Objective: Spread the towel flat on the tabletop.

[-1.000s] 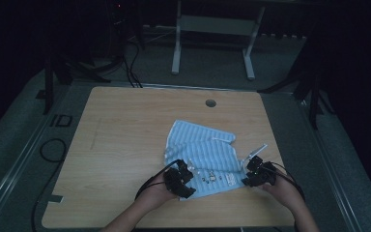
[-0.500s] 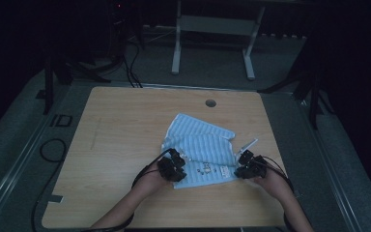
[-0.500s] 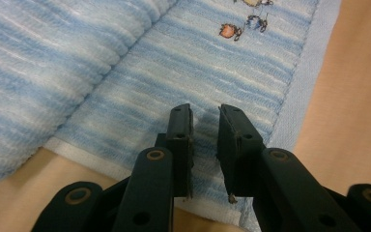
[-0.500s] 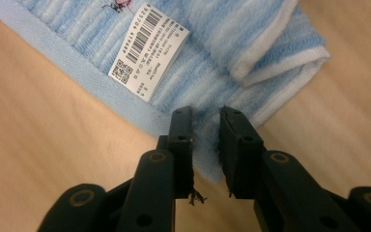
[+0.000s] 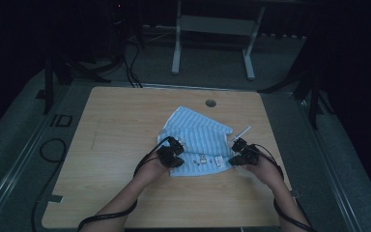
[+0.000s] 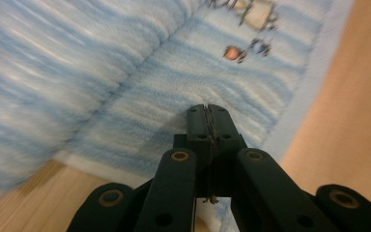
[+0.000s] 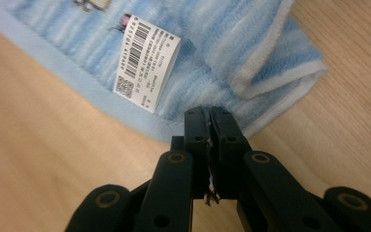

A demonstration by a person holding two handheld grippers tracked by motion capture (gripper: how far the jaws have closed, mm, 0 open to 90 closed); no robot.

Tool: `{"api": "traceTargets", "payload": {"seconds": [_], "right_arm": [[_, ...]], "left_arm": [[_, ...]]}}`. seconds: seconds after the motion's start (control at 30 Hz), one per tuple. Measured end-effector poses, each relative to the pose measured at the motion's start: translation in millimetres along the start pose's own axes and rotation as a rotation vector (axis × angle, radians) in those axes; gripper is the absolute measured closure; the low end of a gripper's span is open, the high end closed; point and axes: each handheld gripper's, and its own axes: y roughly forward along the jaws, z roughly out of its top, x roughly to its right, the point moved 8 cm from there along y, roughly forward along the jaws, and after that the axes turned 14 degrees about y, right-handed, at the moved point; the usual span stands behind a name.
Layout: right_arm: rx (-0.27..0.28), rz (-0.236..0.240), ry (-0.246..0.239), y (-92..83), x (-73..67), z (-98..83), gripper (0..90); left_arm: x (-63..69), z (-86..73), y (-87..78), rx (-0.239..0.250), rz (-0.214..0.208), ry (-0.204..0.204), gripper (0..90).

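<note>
Spanning the near middle of the table (image 5: 101, 145), high view: striped towel (image 5: 198, 145), long axis running left-right between your hands; left gripper (image 5: 171, 153) on its left end, right gripper (image 5: 239, 153) on its right, each equally near.
Left gripper view: jaws have just been closing, now pressed together on towel (image 6: 174, 72) fabric.
Right gripper view: jaws likewise, pinching the towel hem (image 7: 140, 123) beside the barcode tag (image 7: 147, 63).

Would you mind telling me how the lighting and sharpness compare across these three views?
High view: dim and bluish, the surroundings nearly black, the table and striped towel readable. Left gripper view: bright, but the towel is smeared with blur at the left while the gripper stays sharp. Right gripper view: bright and crisp near the white label, whose barcode shows clearly, softening slightly at the far edges.
</note>
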Motion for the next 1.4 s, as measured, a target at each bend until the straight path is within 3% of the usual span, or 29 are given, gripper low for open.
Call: {"api": "traceTargets", "payload": {"seconds": [0.2,0.37,0.47,0.6,0.63,0.73,0.87,0.93,1.03,1.1,1.17,1.23,1.27,1.33,1.4], "right_arm": [[0.049,0.019,-0.071,-32.6,-25.0,-16.1,86.5],[0.069,0.045,-0.149,-53.6,-58.9,-44.2,86.4],[0.067,0.069,-0.182,-58.3,-77.9,-65.5,86.3],[0.059,0.116,-0.185,-56.9,-102.4,-94.5,86.3],[0.059,0.116,-0.185,-56.9,-102.4,-94.5,86.3],[0.021,0.152,-0.17,-48.2,-119.3,-128.5,86.1],[-0.017,0.186,-0.158,-42.2,-127.6,-148.1,85.7],[-0.089,0.223,-0.172,-33.9,-139.6,-168.0,84.4],[-0.111,0.229,-0.184,-33.3,-142.6,-175.7,81.4],[-0.088,0.225,-0.181,-40.0,-139.4,-173.8,77.7],[-0.009,0.219,-0.147,-59.4,-126.9,-156.2,69.7],[0.023,0.21,-0.143,-66.0,-121.8,-148.5,69.8],[0.079,0.171,-0.13,-74.7,-110.3,-131.0,69.3],[0.102,0.158,-0.126,-76.7,-105.0,-122.2,72.8],[0.138,0.142,-0.112,-70.5,-91.6,-98.2,86.6]], "left_arm": [[16.8,-4.2,-44.1,0.036,0.012,0.037,89.3],[48.3,-21.2,-65.1,0.022,-0.023,0.091,89.2],[68.9,-34.7,-66.5,0.017,-0.068,0.092,89.1],[95.8,-52.3,-63.7,0.004,-0.126,0.109,88.9],[95.8,-52.3,-63.7,0.004,-0.126,0.109,88.8],[114.6,-66.3,-61.8,0.019,-0.175,0.082,88.4],[136.9,-79.9,-57.8,0.002,-0.241,0.084,88.3],[147.8,-83.8,-56.4,-0.007,-0.283,0.083,87.9],[158.9,-84.6,-58.2,-0.003,-0.351,0.081,86.5],[156.1,-80.9,-63.8,0.008,-0.338,0.09,81.4],[149.0,-73.6,-73.7,0.035,-0.339,0.086,70.3],[136.1,-66.3,-81.0,0.056,-0.297,0.1,69.3],[128.7,-63.2,-82.6,0.06,-0.272,0.114,59.8],[113.4,-57.4,-81.0,0.062,-0.229,0.104,59.4],[95.6,-48.9,-68.9,0.069,-0.198,0.093,59.3]]}}
